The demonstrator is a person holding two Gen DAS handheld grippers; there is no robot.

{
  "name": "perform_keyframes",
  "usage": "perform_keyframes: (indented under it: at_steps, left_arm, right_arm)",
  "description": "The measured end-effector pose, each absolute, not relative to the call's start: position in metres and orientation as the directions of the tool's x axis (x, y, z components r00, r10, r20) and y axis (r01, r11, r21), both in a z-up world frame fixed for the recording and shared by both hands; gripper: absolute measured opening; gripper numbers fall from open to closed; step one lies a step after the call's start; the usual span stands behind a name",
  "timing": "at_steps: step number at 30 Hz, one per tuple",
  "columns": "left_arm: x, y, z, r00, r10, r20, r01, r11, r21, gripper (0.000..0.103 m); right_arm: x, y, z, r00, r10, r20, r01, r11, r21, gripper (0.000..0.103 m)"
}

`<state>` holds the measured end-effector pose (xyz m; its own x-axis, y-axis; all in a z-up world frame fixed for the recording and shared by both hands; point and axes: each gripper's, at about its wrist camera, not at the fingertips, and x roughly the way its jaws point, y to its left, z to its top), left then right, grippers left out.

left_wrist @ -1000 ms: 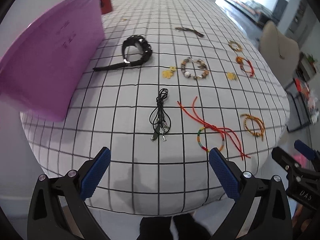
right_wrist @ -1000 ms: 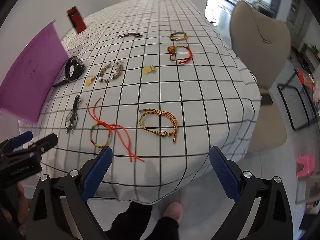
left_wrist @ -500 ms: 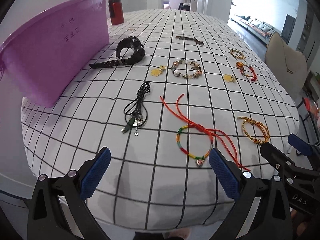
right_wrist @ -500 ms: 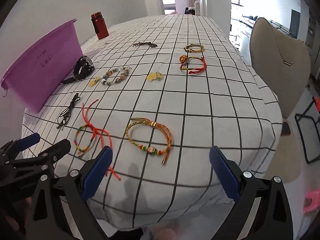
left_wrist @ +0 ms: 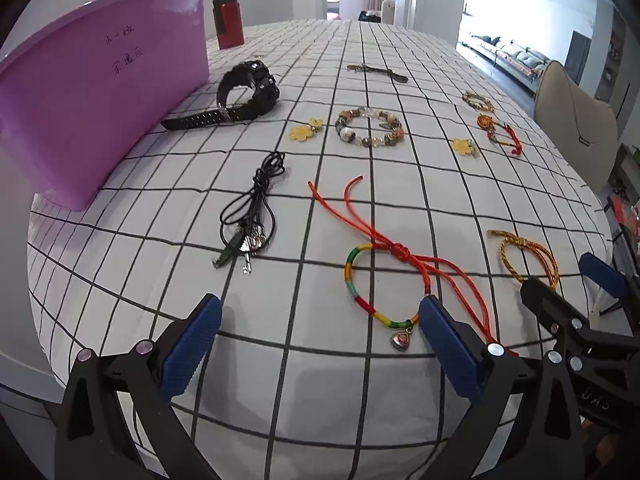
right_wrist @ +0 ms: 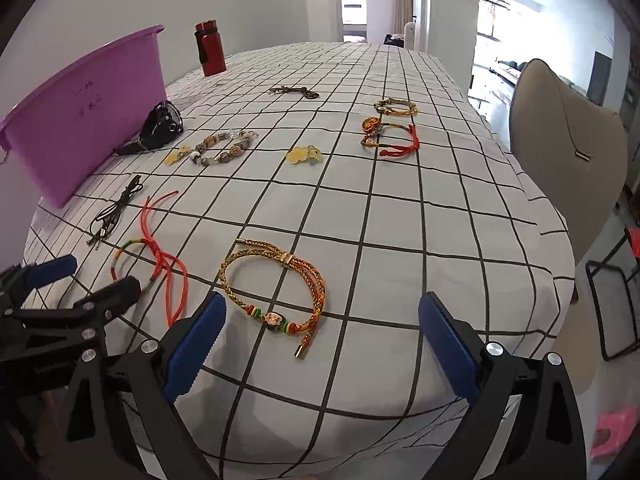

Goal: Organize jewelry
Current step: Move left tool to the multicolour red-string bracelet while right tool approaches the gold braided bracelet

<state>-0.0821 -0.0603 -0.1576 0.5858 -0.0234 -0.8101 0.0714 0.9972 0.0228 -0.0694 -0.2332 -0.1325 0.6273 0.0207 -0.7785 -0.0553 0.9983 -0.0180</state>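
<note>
Both grippers hung empty at the near table edge, jewelry not yet touched.

The left gripper [left_wrist: 320, 340] had its jaws spread wide with nothing between them, low over the checked tablecloth [left_wrist: 328, 400] and just short of the rainbow cord bracelet [left_wrist: 378, 280], whose heart charm lay beside the right-hand pad: probably lined up as the first pick. The right gripper [right_wrist: 320, 340] was likewise agape and empty, framing the gold braided bracelet [right_wrist: 276, 284]. Farther out lay the black cord necklace [left_wrist: 252, 216], the beaded bracelet [left_wrist: 370, 128] and the black watch [left_wrist: 248, 88]. The purple tub [left_wrist: 92, 100] stood at the left edge, seemingly the collecting bin, though its inside was hidden.
</note>
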Motion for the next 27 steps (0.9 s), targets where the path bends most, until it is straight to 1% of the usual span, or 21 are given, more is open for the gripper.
perform_keyframes:
  at_steps: [8,10,13,14,15,16,18,19,20,21,22,23,25,26,27]
  left_arm:
    - [-0.08,-0.059,-0.16,0.599,-0.045,-0.8,0.064,0.998,-0.008,0.096]
    - [-0.08,-0.06,-0.159,0.608,-0.035,-0.793,0.066,0.998,0.007,0.095]
    - [-0.081,-0.067,-0.158,0.626,-0.04,-0.779,0.091,0.996,0.022,0.086]
    - [-0.082,-0.07,-0.158,0.632,-0.044,-0.774,0.102,0.994,0.026,0.08]
    - [-0.083,-0.071,-0.157,0.635,-0.051,-0.771,0.111,0.994,0.025,0.073]
    - [-0.084,-0.074,-0.157,0.639,-0.062,-0.767,0.121,0.992,0.021,0.07]
    - [-0.086,-0.076,-0.157,0.64,-0.079,-0.764,0.136,0.991,0.011,0.058]
    - [-0.086,-0.077,-0.156,0.639,-0.093,-0.763,0.147,0.989,0.002,0.055]
    - [-0.087,-0.078,-0.156,0.638,-0.107,-0.763,0.156,0.988,-0.009,0.049]
    - [-0.088,-0.079,-0.156,0.638,-0.117,-0.761,0.162,0.987,-0.015,0.043]
    - [-0.088,-0.081,-0.155,0.638,-0.125,-0.76,0.173,0.985,-0.016,0.04]
    - [-0.089,-0.083,-0.155,0.638,-0.134,-0.758,0.185,0.983,-0.018,0.033]
    - [-0.091,-0.086,-0.155,0.64,-0.142,-0.755,0.197,0.98,-0.018,0.026]
    - [-0.092,-0.087,-0.155,0.639,-0.15,-0.754,0.203,0.979,-0.023,0.021]
    - [-0.093,-0.088,-0.155,0.638,-0.158,-0.753,0.21,0.977,-0.027,0.016]
  right_arm:
    - [-0.066,-0.231,-0.137,0.641,0.027,-0.767,-0.085,0.996,-0.036,0.093]
    - [-0.066,-0.228,-0.138,0.644,0.017,-0.765,-0.096,0.994,-0.059,0.092]
    - [-0.068,-0.227,-0.138,0.653,0.023,-0.757,-0.106,0.993,-0.061,0.089]
    - [-0.068,-0.226,-0.138,0.654,0.026,-0.756,-0.112,0.992,-0.062,0.087]
    - [-0.069,-0.225,-0.137,0.656,0.029,-0.754,-0.115,0.991,-0.062,0.084]
    - [-0.069,-0.225,-0.137,0.658,0.031,-0.752,-0.119,0.991,-0.064,0.078]
    - [-0.07,-0.223,-0.136,0.662,0.036,-0.748,-0.128,0.99,-0.065,0.071]
    - [-0.07,-0.222,-0.136,0.662,0.039,-0.748,-0.132,0.989,-0.066,0.069]
    - [-0.07,-0.222,-0.136,0.663,0.043,-0.748,-0.136,0.989,-0.064,0.068]
    - [-0.071,-0.221,-0.135,0.664,0.045,-0.747,-0.14,0.988,-0.065,0.065]
    - [-0.072,-0.22,-0.135,0.665,0.047,-0.745,-0.144,0.987,-0.066,0.059]
    - [-0.072,-0.218,-0.135,0.665,0.05,-0.745,-0.149,0.987,-0.067,0.056]
    - [-0.072,-0.216,-0.134,0.667,0.051,-0.743,-0.155,0.985,-0.071,0.039]
    - [-0.072,-0.214,-0.134,0.668,0.051,-0.743,-0.156,0.985,-0.074,0.035]
    - [-0.072,-0.214,-0.134,0.668,0.05,-0.742,-0.156,0.985,-0.074,0.027]
